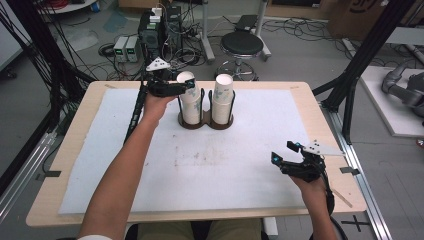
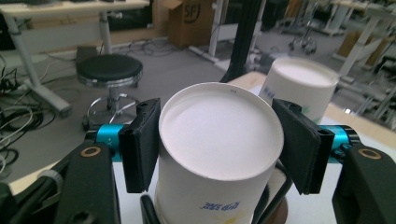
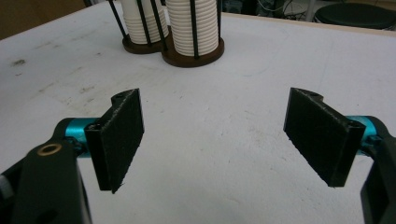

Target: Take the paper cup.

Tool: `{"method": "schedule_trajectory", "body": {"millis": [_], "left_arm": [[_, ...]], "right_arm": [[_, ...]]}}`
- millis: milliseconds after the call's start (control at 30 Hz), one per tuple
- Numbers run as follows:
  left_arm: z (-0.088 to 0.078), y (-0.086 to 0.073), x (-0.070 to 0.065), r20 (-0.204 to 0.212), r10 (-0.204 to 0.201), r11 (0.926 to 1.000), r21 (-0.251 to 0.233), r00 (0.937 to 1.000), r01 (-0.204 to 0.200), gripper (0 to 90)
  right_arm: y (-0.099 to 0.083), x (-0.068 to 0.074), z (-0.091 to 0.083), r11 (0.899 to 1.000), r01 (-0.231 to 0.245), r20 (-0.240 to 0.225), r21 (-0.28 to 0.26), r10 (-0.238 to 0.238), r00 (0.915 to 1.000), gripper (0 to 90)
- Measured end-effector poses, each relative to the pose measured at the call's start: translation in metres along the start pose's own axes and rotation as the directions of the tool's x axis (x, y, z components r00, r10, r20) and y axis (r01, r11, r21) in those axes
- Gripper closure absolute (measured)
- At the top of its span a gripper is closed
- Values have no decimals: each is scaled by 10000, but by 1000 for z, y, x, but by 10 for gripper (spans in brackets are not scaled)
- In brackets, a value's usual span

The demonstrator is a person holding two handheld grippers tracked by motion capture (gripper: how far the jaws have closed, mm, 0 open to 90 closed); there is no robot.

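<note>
Two stacks of white paper cups stand upside down in a dark wire holder [image 1: 204, 123] at the back middle of the table. My left gripper [image 1: 187, 86] is shut on the top cup [image 1: 186, 77] of the left stack [image 1: 190, 109]. In the left gripper view both black pads press the sides of that cup [image 2: 219, 140], and the right stack [image 2: 301, 84] stands behind it. The right stack [image 1: 223, 97] is untouched. My right gripper [image 1: 283, 151] hovers open over the mat near the front right. Its jaws [image 3: 217, 140] stand wide apart with nothing between them, pointing toward the holder [image 3: 194, 56].
A white mat [image 1: 200, 165] with faint stains covers most of the wooden table [image 1: 325, 125]. Beyond the far edge stand a black stool [image 1: 242, 44] and boxes with cables on the floor. Black frame posts rise at both sides.
</note>
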State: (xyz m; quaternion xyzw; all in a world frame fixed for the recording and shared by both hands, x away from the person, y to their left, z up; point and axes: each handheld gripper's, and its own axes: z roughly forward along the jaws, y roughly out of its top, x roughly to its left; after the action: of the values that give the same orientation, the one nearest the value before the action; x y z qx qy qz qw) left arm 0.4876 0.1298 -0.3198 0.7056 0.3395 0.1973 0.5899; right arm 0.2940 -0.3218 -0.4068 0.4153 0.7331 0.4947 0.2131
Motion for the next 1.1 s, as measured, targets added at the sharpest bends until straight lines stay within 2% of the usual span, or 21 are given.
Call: {"method": "schedule_trajectory", "body": {"millis": [167,267,367,467,533,633,767,867,933,1100], "left_arm": [[-12,9,-2,67,-86,9979,-645,9999,90,361],[-21,14,-5,211,81,9966,-817,9997,-64,361],[-33,19,-9,497,175,9949,-1004,9986,-124,361],[-45,22,-14,880,365,9947,-992,9955,-277,361],[-53,22,-19,1242,448,9943,-1017,9913,-322,361],[-66,20,-29,1758,770,9932,-995,9814,-601,360],[-77,13,-39,2259,972,9925,-944,9693,-775,360],[-82,8,-46,2447,1319,9902,-785,9606,-1159,360],[-84,4,-49,2568,1367,9898,-753,9568,-1212,360],[-85,-1,-51,2600,1342,9904,-676,9562,-1207,359]], "right_arm": [[0,0,-1,10000,-27,-6,-49,27,10000,207],[0,1,0,10000,-18,-17,-49,18,10000,207],[0,1,0,10000,-38,-40,-18,38,10000,207],[1,3,1,10000,-40,-92,-7,40,9999,207],[1,3,1,10000,-23,-122,-7,23,9999,207],[1,4,2,10000,-11,-151,-51,10,9999,207],[2,5,3,10000,-35,-157,-27,34,9999,207],[2,5,4,10000,-78,-163,7,78,9998,207],[2,6,5,10000,-31,-148,19,31,9999,207],[4,7,5,10000,-16,-143,-69,15,9999,207]]}}
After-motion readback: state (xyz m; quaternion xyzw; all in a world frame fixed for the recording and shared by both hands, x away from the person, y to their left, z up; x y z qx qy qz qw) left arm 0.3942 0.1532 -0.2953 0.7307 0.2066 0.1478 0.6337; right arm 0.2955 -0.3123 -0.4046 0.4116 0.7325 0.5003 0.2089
